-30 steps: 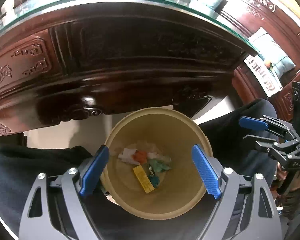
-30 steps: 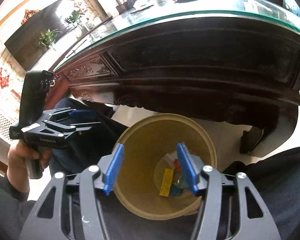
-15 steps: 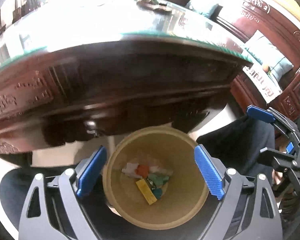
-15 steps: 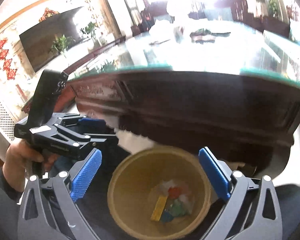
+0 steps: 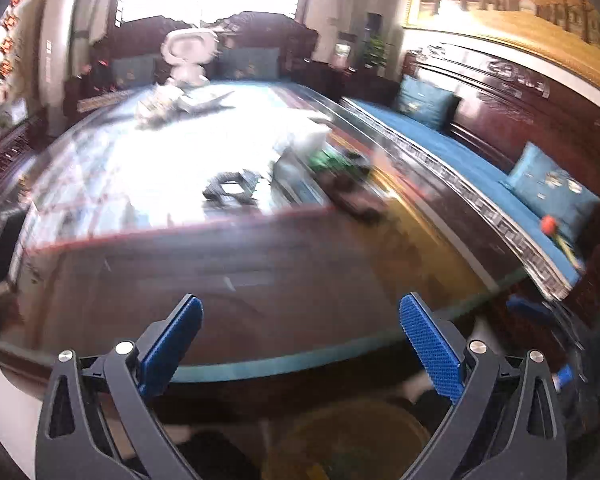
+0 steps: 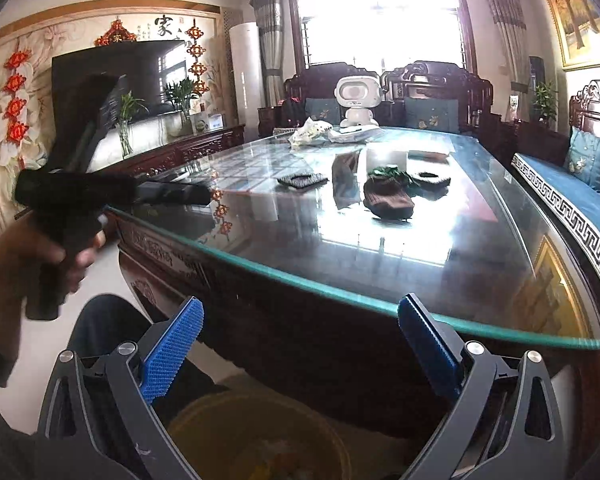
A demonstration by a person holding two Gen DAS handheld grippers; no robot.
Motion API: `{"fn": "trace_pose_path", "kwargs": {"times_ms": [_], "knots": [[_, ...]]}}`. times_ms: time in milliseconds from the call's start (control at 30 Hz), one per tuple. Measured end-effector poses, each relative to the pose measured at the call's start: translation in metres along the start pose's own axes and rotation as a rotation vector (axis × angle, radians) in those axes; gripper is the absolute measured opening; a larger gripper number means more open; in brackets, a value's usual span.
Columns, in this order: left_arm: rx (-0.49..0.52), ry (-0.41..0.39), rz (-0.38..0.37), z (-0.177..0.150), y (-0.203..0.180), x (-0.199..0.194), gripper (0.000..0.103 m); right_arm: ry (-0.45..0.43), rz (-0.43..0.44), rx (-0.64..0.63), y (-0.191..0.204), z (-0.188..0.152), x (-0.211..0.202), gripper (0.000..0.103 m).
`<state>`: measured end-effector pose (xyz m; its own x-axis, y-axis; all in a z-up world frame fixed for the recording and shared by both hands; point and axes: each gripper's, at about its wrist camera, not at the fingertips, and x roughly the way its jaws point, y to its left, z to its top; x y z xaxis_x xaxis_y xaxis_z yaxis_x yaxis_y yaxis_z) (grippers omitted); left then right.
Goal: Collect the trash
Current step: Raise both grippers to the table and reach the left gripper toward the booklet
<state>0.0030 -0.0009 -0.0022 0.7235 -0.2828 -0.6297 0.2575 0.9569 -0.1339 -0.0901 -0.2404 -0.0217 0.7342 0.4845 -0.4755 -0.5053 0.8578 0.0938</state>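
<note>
1. Two grippers, both with nothing between the blue pads: the left gripper (image 5: 300, 344) has just been opening to full width, and the right gripper (image 6: 298, 344) stands just as wide. My reading is that each is empty and lifted to look for more rubbish on the table.
2. The round yellow plastic waste bin (image 6: 256, 436) sits on the floor below the near edge of the dark carved wooden table with a glass top (image 6: 380, 256), next to the person's dark-trousered leg (image 6: 104, 332). Placed there, it seems meant to catch anything carried off that edge. Coloured scraps show faintly inside it.
3. Toward the middle of the glass lie a brown knitted sock-like piece (image 6: 388, 198), a flat dark patterned pouch (image 6: 302, 180) and a white paper or box (image 6: 386, 156); crumpled white wrapping (image 6: 312, 132) lies near the far edge in front of a small white toy robot (image 6: 358, 100). Which of these counts as trash I cannot tell.
4. The right wrist view is sharp and shows the left gripper held in a hand (image 6: 48, 256) off the left edge of the table. The left wrist view is smeared, yet it alone shows the blue-cushioned wooden bench (image 5: 480, 160) fully, along the table's right side.
</note>
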Motion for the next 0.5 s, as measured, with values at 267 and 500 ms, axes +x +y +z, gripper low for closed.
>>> {"fn": "trace_pose_path", "kwargs": {"times_ms": [267,500], "knots": [[0.02,-0.006,0.085,0.059,0.017,0.054,0.099,0.074,0.012,0.082,-0.031,0.04,0.034,0.095],[0.059,-0.023,0.021,0.104,0.009,0.104,0.099,0.194,-0.026,0.197,-0.075,0.073,0.085,0.095]]}}
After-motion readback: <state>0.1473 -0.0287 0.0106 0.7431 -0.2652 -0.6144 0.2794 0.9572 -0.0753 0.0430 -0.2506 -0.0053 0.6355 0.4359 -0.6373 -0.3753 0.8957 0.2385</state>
